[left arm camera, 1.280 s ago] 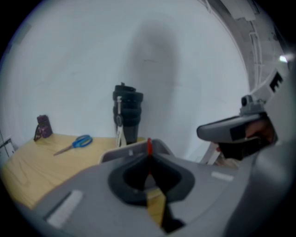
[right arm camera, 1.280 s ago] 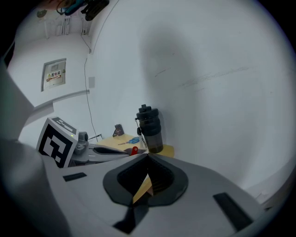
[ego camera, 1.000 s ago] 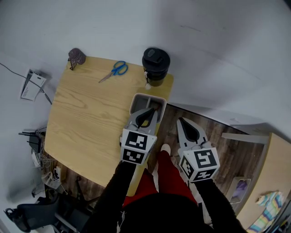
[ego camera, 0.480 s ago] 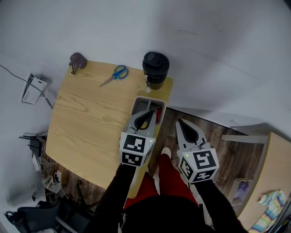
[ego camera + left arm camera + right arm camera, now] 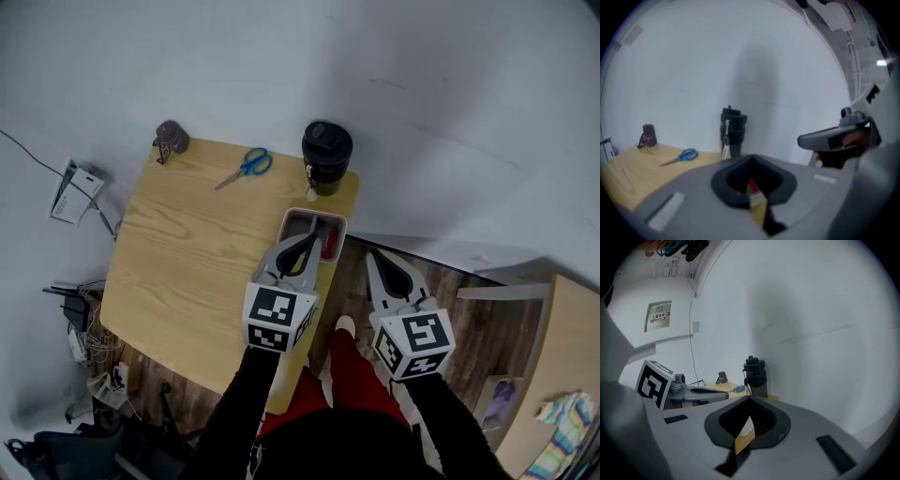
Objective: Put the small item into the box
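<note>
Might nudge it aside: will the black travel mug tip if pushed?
Likely top-heavy: the travel mug stands tall and narrow, lid on. It sits near the table edge, so a push might drop it.

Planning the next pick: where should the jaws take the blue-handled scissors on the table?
Probably at the neck, where the blue handles meet the blades, coming straight down from above. The scissors lie flat on the table with the blades apparently closed, so that spot is narrow enough to straddle; the handle loops are wider.
</note>
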Motion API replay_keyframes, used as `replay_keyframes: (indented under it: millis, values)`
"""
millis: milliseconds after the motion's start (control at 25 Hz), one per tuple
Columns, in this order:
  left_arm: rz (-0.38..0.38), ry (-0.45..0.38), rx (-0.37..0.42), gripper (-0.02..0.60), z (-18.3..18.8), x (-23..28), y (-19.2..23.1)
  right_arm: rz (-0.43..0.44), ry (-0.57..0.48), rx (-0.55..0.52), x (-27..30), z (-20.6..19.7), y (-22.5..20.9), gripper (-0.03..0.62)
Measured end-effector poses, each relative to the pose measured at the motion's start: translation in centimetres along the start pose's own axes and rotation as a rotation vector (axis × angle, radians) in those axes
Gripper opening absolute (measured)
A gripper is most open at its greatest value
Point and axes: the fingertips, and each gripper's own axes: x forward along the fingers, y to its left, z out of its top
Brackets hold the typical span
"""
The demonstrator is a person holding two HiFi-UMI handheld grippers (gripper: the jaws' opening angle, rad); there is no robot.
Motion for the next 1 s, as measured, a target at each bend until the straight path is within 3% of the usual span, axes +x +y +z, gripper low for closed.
replay_keyframes:
  millis: [1000]
  values:
    - [-0.013, -0.148, 0.013, 0.003, 2.5, -9.0, 0.3, -0.036, -0.11, -0.05, -5.0, 2.7, 5.6, 0.008]
